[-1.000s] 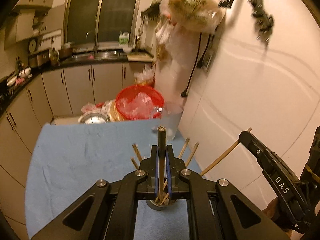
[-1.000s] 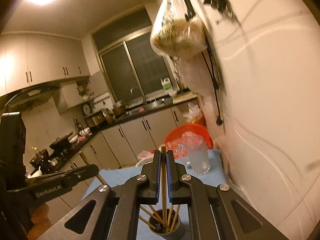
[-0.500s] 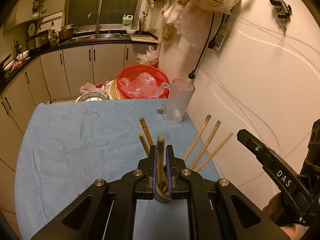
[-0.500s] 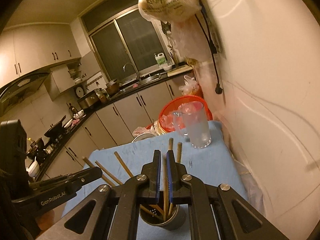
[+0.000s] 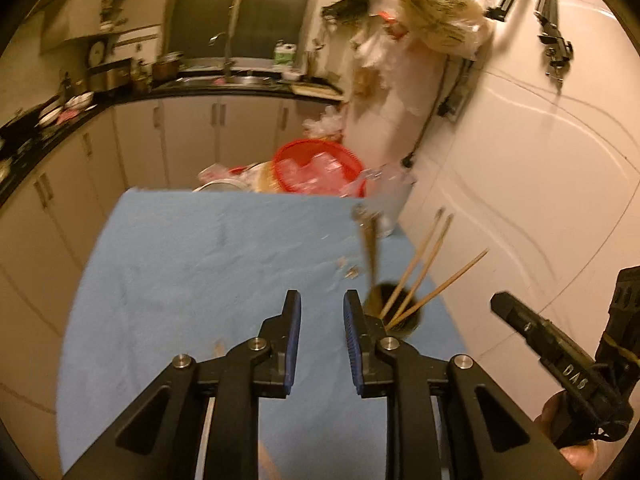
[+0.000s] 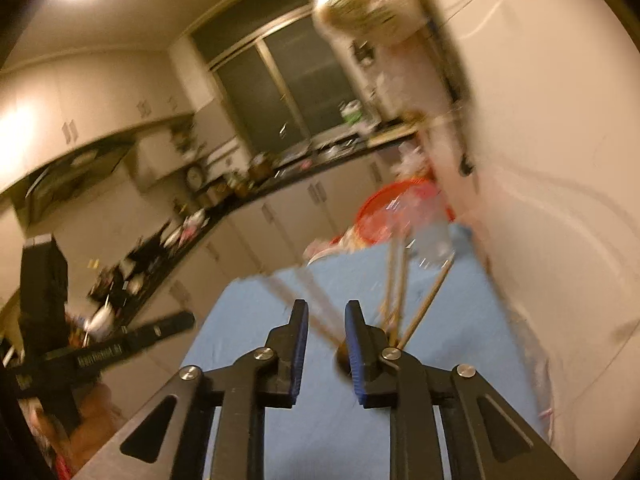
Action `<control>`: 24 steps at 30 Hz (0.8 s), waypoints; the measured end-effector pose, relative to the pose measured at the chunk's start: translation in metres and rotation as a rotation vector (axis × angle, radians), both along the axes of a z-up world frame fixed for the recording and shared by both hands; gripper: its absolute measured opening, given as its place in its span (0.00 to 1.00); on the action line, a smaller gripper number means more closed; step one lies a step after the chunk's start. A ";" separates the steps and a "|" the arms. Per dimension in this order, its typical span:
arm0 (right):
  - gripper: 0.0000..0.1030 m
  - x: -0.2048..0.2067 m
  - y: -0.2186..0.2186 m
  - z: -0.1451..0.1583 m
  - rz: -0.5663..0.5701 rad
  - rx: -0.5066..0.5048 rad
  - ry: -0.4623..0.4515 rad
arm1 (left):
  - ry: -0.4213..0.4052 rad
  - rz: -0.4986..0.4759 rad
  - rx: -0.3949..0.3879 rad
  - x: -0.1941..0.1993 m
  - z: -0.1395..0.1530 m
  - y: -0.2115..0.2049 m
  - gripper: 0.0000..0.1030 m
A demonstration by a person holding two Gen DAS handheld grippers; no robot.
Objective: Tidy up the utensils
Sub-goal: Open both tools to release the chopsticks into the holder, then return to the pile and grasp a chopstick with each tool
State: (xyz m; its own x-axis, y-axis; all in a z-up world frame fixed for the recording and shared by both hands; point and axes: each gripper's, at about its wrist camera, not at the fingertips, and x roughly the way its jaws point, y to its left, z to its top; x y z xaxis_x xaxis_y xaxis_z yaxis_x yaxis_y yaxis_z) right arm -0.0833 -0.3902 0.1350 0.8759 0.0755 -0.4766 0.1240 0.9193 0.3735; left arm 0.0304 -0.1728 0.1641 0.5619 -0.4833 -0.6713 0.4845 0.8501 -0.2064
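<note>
A table covered by a light blue cloth [image 5: 208, 264] is seen. On it, near the wall edge, a dark round holder [image 5: 400, 312] with wooden chopsticks [image 5: 424, 260] is stood; a frosted glass mug [image 5: 390, 208] is placed at the far corner. Small scraps [image 5: 348, 270] are scattered between them.

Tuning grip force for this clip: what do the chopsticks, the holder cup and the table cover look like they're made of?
Chopsticks: likely bamboo or wood, going by the pale tan, matte, thin straight sticks.
Holder cup: unclear; dark, round, rim blurred. Possibly metal, but the picture leaves it open.
Table cover: light blue fabric, soft and matte, with slight wrinkles.
Left gripper and right gripper are opening, nothing between the pads.
</note>
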 end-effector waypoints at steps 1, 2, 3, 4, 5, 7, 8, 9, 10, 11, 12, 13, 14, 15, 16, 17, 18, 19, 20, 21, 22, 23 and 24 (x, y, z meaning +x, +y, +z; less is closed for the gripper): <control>0.21 0.000 0.011 -0.007 0.021 -0.007 0.024 | 0.007 0.020 0.016 -0.004 -0.006 0.014 0.21; 0.21 0.000 0.025 -0.017 0.048 -0.017 0.051 | 0.016 0.036 0.029 -0.006 -0.013 0.024 0.21; 0.21 -0.001 0.035 -0.024 0.067 -0.022 0.068 | 0.033 0.054 0.039 -0.008 -0.022 0.039 0.21; 0.21 0.000 0.044 -0.031 0.088 -0.023 0.084 | 0.048 0.064 0.045 -0.008 -0.029 0.048 0.21; 0.21 0.000 0.051 -0.039 0.106 -0.017 0.100 | 0.072 0.077 0.058 -0.008 -0.039 0.059 0.21; 0.21 0.001 0.060 -0.053 0.117 0.008 0.128 | 0.111 0.083 0.087 -0.006 -0.059 0.074 0.21; 0.21 0.003 0.065 -0.060 0.126 0.015 0.145 | 0.135 0.088 0.099 -0.005 -0.070 0.081 0.21; 0.21 0.004 0.069 -0.064 0.132 0.018 0.158 | 0.167 0.097 0.108 -0.002 -0.082 0.087 0.21; 0.21 0.007 0.072 -0.070 0.135 0.022 0.175 | 0.202 0.099 0.121 0.002 -0.096 0.092 0.21; 0.21 0.009 0.074 -0.075 0.134 0.029 0.190 | 0.226 0.090 0.140 0.006 -0.109 0.094 0.21; 0.21 0.012 0.076 -0.079 0.135 0.035 0.202 | 0.249 0.083 0.162 0.009 -0.122 0.094 0.21; 0.21 0.013 0.078 -0.082 0.137 0.038 0.213 | 0.267 0.082 0.173 0.012 -0.131 0.095 0.21; 0.21 0.016 0.081 -0.086 0.138 0.038 0.227 | 0.289 0.080 0.180 0.015 -0.142 0.094 0.21; 0.21 0.018 0.083 -0.087 0.136 0.036 0.236 | 0.312 0.073 0.181 0.018 -0.151 0.093 0.21; 0.21 0.019 0.085 -0.089 0.134 0.033 0.247 | 0.334 0.059 0.183 0.022 -0.160 0.090 0.21; 0.21 0.020 0.086 -0.091 0.135 0.030 0.258 | 0.347 0.053 0.190 0.025 -0.168 0.087 0.21; 0.21 0.020 0.087 -0.093 0.137 0.026 0.267 | 0.356 0.049 0.200 0.028 -0.174 0.084 0.21; 0.21 0.020 0.088 -0.095 0.138 0.020 0.277 | 0.361 0.040 0.205 0.030 -0.178 0.081 0.21; 0.21 0.021 0.089 -0.096 0.139 0.016 0.284 | 0.367 0.027 0.211 0.032 -0.183 0.077 0.21; 0.21 0.021 0.089 -0.098 0.140 0.012 0.290 | 0.371 0.026 0.222 0.034 -0.188 0.073 0.21; 0.21 0.022 0.088 -0.099 0.140 0.009 0.295 | 0.371 0.035 0.239 0.036 -0.192 0.069 0.21; 0.21 0.022 0.088 -0.100 0.138 0.007 0.296 | 0.369 0.037 0.249 0.038 -0.194 0.067 0.21; 0.21 0.023 0.087 -0.101 0.138 0.004 0.300 | 0.369 0.041 0.257 0.041 -0.197 0.064 0.21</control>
State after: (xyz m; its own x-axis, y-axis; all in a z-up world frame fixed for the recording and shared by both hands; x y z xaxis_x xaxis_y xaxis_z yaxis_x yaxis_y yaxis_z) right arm -0.0606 -0.3033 0.0341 0.6780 0.1857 -0.7112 0.1038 0.9337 0.3427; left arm 0.0711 -0.1090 -0.0334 0.2773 -0.2570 -0.9258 0.3829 0.9133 -0.1388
